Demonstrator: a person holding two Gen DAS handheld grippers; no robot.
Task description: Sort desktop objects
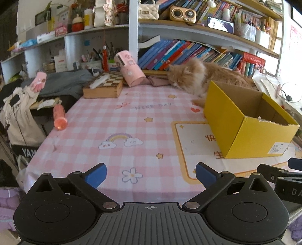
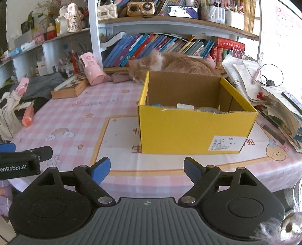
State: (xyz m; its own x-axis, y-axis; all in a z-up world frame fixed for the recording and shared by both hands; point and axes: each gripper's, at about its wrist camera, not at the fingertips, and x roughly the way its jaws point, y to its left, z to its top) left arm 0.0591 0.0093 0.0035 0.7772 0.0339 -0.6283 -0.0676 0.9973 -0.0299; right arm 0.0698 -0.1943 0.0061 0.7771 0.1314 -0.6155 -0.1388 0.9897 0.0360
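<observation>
Blue-padded left gripper nearest, low over the front edge of the table, fingers spread wide with nothing between them. Likewise the right gripper, fingers parted and empty, held just beside the left one at the same front edge. Beneath both, a pink checked tablecloth printed with a rainbow, stars and a flower, plus a cream panel with an orange border. Beyond the right gripper, a yellow cardboard box standing open-topped on that panel, white label on its front wall, torn front rim; inside, a few items barely visible over the rim, too hidden to name. Off to the left, an orange-pink bottle lying on its side at the table's left edge, well apart from the box. Further back, a fluffy orange cat lying just behind the box, head lowered to the cloth. Left of the cat, a pink cylindrical case tilted against a folded chessboard. Behind everything, rows of leaning books on the shelf, a wooden retro radio one shelf higher.
</observation>
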